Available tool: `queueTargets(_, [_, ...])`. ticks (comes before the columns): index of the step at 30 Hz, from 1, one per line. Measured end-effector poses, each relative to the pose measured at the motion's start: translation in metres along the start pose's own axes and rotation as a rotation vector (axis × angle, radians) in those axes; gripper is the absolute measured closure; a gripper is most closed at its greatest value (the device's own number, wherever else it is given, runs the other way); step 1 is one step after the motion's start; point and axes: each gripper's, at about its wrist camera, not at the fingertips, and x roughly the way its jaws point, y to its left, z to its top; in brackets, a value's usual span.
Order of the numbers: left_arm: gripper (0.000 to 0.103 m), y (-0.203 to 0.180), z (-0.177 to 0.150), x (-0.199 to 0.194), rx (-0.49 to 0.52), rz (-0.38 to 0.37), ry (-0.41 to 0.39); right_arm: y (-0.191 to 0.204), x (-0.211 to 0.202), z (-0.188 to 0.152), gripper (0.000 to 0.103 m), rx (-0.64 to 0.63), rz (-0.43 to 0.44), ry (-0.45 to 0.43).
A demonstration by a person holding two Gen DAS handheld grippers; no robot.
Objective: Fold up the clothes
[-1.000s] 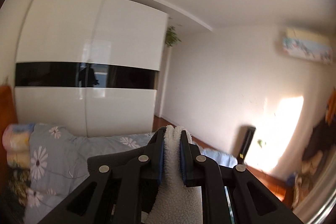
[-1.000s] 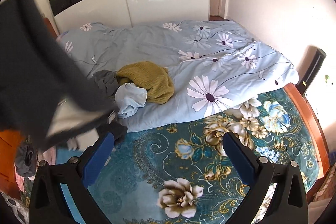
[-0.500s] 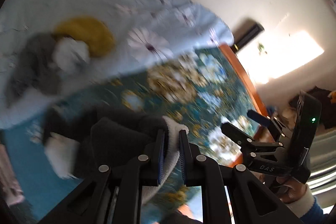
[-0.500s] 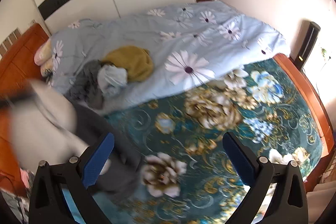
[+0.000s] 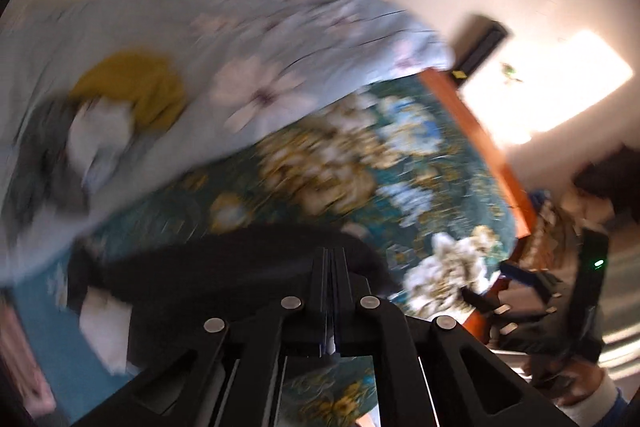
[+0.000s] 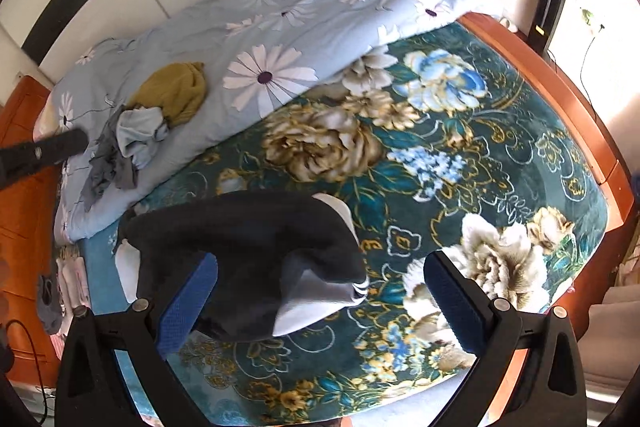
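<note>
A bed with a wooden frame, spread with a teal floral blanket

The bed (image 6: 560,95) carries a teal blanket (image 6: 460,155) printed with large cream, gold and blue flowers, covering its near and right part. A pale blue daisy-print quilt (image 6: 304,23) lies bunched over the far left part, its edge overlapping the blanket. On the quilt, at the left, sit a mustard-yellow garment (image 6: 176,95), a light blue one (image 6: 138,135) and a grey one (image 6: 108,171), touching in a loose pile. A dark garment with a white lining (image 6: 248,251) lies on the blanket's near left part.
</note>
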Motion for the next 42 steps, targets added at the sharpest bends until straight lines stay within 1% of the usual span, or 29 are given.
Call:
queueTargets(3, [0.099,0.067,-0.039,0.015,-0.187,0.098,0.059,0.001,0.019,-0.003,0.0,-0.02,0.008,0.059])
queueTargets(4, [0.099,0.094,-0.061,0.017,-0.286,0.127,0.079,0.002,0.026,-0.005,0.0,-0.03,0.014,0.08])
queueTargets(7, [0.098,0.15,-0.122,0.028,-0.552,0.157,0.118,0.007,0.052,-0.016,0.0,-0.019,0.034,0.152])
queueTargets(8, [0.097,0.165,-0.141,0.033,-0.625,0.165,0.128,0.01,0.06,-0.02,0.0,-0.012,0.036,0.176])
queueTargets(10, [0.094,0.169,-0.167,0.043,-0.629,0.185,0.151,0.015,0.076,-0.03,0.0,0.002,0.038,0.221])
queueTargets(12, [0.085,0.171,-0.191,0.053,-0.627,0.203,0.175,0.028,0.091,-0.042,0.0,-0.047,0.008,0.26])
queueTargets(13, [0.076,0.167,-0.197,0.058,-0.603,0.202,0.189,0.035,0.098,-0.048,0.0,-0.089,-0.009,0.278])
queueTargets(14, [0.07,0.162,-0.203,0.064,-0.579,0.2,0.202,0.042,0.103,-0.054,0.0,-0.128,-0.015,0.293])
queueTargets(17, [0.063,0.14,-0.209,0.086,-0.489,0.189,0.225,0.06,0.117,-0.074,0.0,-0.252,-0.006,0.35])
queueTargets(19, [0.06,0.126,-0.213,0.102,-0.419,0.186,0.25,0.072,0.126,-0.087,0.0,-0.315,-0.007,0.374])
queueTargets(21, [0.058,0.112,-0.216,0.118,-0.345,0.185,0.28,0.082,0.135,-0.1,0.0,-0.375,-0.009,0.397])
queueTargets(24, [0.055,0.092,-0.219,0.143,-0.233,0.204,0.318,0.094,0.156,-0.115,0.0,-0.43,-0.042,0.422])
queueTargets(25, [0.054,0.087,-0.219,0.151,-0.198,0.214,0.328,0.097,0.163,-0.119,0.0,-0.435,-0.051,0.422])
queueTargets(27, [0.053,0.079,-0.218,0.165,-0.14,0.262,0.343,0.1,0.173,-0.12,0.0,-0.434,-0.068,0.416])
queueTargets(30, [0.053,0.085,-0.21,0.172,-0.2,0.301,0.312,0.101,0.183,-0.116,0.0,-0.428,-0.11,0.387])
queueTargets(33, [0.051,0.092,-0.198,0.176,-0.244,0.358,0.274,0.097,0.184,-0.105,0.0,-0.42,-0.166,0.316])
queueTargets(34, [0.048,0.093,-0.195,0.179,-0.239,0.376,0.274,0.096,0.184,-0.103,0.0,-0.42,-0.18,0.302])
queueTargets(36, [0.047,0.093,-0.19,0.186,-0.213,0.398,0.279,0.094,0.188,-0.1,0.0,-0.425,-0.187,0.304])
queueTargets(39, [0.047,0.087,-0.187,0.192,-0.119,0.448,0.269,0.095,0.2,-0.101,0.0,-0.466,-0.18,0.341])
queueTargets(40, [0.046,0.085,-0.186,0.192,-0.095,0.461,0.262,0.097,0.201,-0.102,0.0,-0.494,-0.196,0.334])
queueTargets(42, [0.048,0.09,-0.182,0.184,-0.114,0.462,0.223,0.101,0.203,-0.103,0.0,-0.553,-0.235,0.311])
